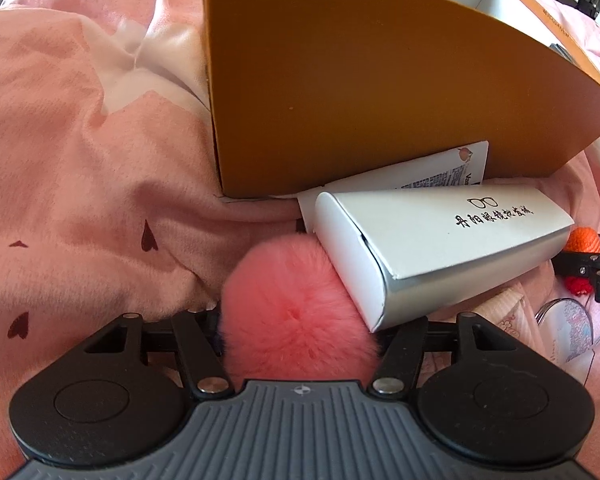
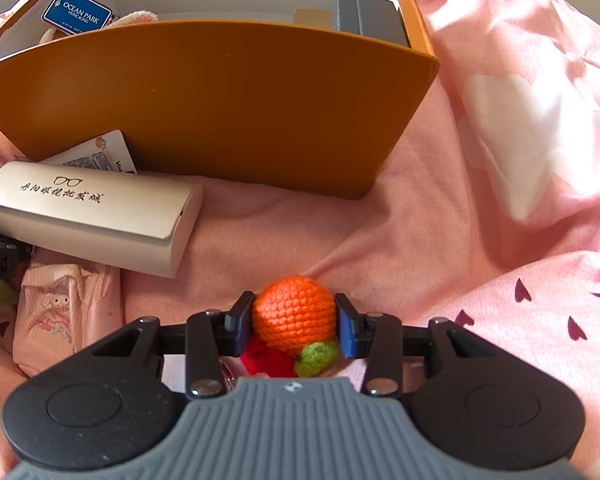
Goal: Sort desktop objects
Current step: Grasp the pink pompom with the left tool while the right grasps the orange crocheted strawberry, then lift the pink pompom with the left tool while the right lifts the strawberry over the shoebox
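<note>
A fluffy pink pompom (image 1: 296, 312) fills the gap between the jaws of my left gripper (image 1: 298, 332). Its fur covers both fingertips, and the jaws stand wide around it. The pompom touches the end of a white glasses case (image 1: 440, 248) lying in front of the orange box (image 1: 340, 100). My right gripper (image 2: 294, 320) is shut on an orange crochet ball (image 2: 294, 312), with its blue pads (image 2: 346, 330) pressed on both sides. Red and green crochet pieces hang under the ball. The glasses case (image 2: 92, 216) lies to its left, before the orange box (image 2: 220, 100).
A printed card (image 2: 100, 152) leans between case and box. Inside the box are a blue Ocean Park tag (image 2: 76, 10) and a grey box (image 2: 368, 16). A pink cartoon packet (image 2: 60, 312) and a round clear item (image 1: 568, 320) lie on the pink bedding (image 2: 500, 160).
</note>
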Motion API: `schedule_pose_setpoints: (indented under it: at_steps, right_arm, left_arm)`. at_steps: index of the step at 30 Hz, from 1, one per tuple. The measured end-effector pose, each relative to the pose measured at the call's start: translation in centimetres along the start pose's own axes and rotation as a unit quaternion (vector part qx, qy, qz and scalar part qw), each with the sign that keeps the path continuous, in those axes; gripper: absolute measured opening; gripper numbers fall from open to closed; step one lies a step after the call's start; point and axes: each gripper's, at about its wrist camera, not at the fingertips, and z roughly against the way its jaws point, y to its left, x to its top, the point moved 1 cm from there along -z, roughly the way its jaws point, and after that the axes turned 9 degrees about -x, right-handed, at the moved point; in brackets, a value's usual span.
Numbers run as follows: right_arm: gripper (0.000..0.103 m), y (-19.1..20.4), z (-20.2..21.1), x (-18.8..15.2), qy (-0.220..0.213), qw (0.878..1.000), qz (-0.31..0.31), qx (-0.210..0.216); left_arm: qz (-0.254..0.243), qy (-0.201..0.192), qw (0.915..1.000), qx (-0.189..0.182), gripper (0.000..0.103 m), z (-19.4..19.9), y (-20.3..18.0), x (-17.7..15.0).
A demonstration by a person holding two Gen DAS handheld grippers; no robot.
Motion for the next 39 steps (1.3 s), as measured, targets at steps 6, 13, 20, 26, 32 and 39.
schedule_pose_setpoints:
  at_steps: [6, 13, 20, 26, 32, 39]
  right_arm:
    - [0.045, 0.1, 0.1, 0.0, -0.003, 1.000, -0.001, -0.002]
    - [0.045, 0.0, 1.1, -0.1, -0.015, 1.000, -0.009, -0.003]
    - [0.045, -0.4, 3.2, 0.1, -0.040, 0.999, -0.028, 0.000]
    - [0.044, 0.2, 5.6, 0.5, -0.073, 0.996, -0.038, 0.018]
    - [0.044, 0.3, 9.2, 0.5, -0.109, 0.993, -0.032, 0.037]
    - [0.044, 0.7, 12.1, 1.5, -0.165, 0.983, -0.024, 0.071]
  left_arm:
    - [0.006, -0.017, 0.9998, -0.005, 0.052, 0.8, 0.0, -0.6]
    - [0.004, -0.029, 0.9994, -0.015, 0.050, 2.6, -0.3, -1.5]
    - [0.004, -0.053, 0.9983, -0.024, 0.049, 5.8, 0.6, -2.1]
    - [-0.015, -0.077, 0.9966, -0.023, 0.049, 7.4, 0.0, -1.0]
    - [-0.022, -0.106, 0.9938, -0.027, 0.049, 9.8, -0.6, -0.7]
    - [-0.041, -0.144, 0.9874, -0.052, 0.048, 12.6, -2.2, 0.7]
